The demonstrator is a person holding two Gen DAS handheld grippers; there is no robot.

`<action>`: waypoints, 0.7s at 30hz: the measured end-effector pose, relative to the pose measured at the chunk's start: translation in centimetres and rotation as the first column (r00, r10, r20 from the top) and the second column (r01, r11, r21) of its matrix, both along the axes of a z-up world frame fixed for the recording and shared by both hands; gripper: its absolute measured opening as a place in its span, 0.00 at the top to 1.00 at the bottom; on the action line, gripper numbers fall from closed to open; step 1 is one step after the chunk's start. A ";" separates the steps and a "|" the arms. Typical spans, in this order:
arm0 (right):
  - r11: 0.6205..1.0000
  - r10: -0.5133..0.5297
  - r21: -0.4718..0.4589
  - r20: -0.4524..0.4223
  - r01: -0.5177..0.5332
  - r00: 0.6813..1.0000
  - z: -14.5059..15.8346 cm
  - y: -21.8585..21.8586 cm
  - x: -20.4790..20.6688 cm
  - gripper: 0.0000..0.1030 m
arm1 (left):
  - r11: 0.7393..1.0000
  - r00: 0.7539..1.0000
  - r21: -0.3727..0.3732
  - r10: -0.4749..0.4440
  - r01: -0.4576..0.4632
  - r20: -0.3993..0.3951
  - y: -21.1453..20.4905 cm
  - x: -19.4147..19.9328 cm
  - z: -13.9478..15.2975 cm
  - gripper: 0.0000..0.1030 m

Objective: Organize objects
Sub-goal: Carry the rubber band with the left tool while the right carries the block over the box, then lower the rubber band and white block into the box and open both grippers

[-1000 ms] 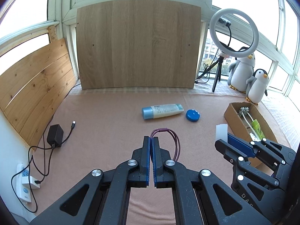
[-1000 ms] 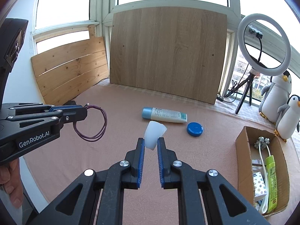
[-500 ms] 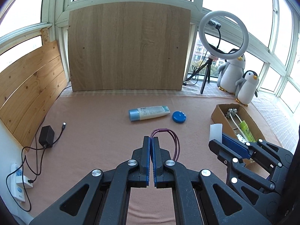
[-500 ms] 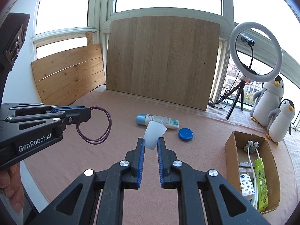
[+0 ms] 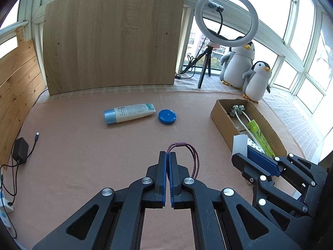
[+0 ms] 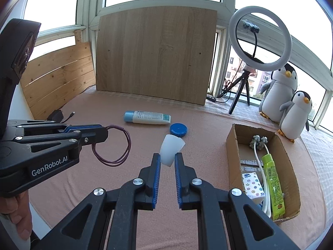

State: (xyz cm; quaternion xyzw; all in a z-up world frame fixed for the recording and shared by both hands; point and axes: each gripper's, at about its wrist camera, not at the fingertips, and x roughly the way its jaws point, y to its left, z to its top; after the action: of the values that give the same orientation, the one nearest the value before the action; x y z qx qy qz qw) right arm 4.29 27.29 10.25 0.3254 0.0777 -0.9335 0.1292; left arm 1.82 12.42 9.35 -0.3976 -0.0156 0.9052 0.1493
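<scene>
My left gripper (image 5: 168, 153) is shut on a purple hair tie (image 5: 192, 156), held above the pink table cover; the tie also shows in the right wrist view (image 6: 116, 145). My right gripper (image 6: 167, 156) is shut on a small white cup (image 6: 171, 150), which also shows in the left wrist view (image 5: 239, 144), close to the cardboard box (image 6: 233, 143). The box holds a green tube (image 6: 272, 179), a white cable and a tissue pack. A cream tube with a blue cap (image 5: 129, 113) and a blue round lid (image 5: 167, 116) lie mid-table.
A large wooden board (image 5: 110, 37) leans at the back. A ring light on a tripod (image 5: 226, 18) and two plush penguins (image 5: 257, 79) stand at the back right. A black charger with cable (image 5: 19, 150) lies at the left by wooden slats.
Both grippers have swung to the right with their loads; the cardboard box has come closer to the right gripper. The tube and lid on the table have not moved.
</scene>
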 end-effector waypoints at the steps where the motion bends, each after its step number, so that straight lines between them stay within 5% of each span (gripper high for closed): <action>1: 1.000 -0.011 0.000 0.000 0.011 1.000 0.0 0.4 -0.1 0.88 | 1.000 1.000 0.000 -0.010 0.010 0.001 0.6 -0.2 -0.1 0.98; 21: 0.957 -0.286 -0.048 -0.002 0.286 0.958 -0.3 14.7 -1.6 0.88 | 0.963 0.964 -0.062 -0.263 0.261 -0.031 19.2 -5.4 1.1 0.98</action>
State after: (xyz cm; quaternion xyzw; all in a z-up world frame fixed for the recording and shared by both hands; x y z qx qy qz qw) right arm 2.69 41.99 9.99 0.3260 0.0082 -0.9453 0.0002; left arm -3.57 31.61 10.45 -0.3827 0.0662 0.8851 0.2565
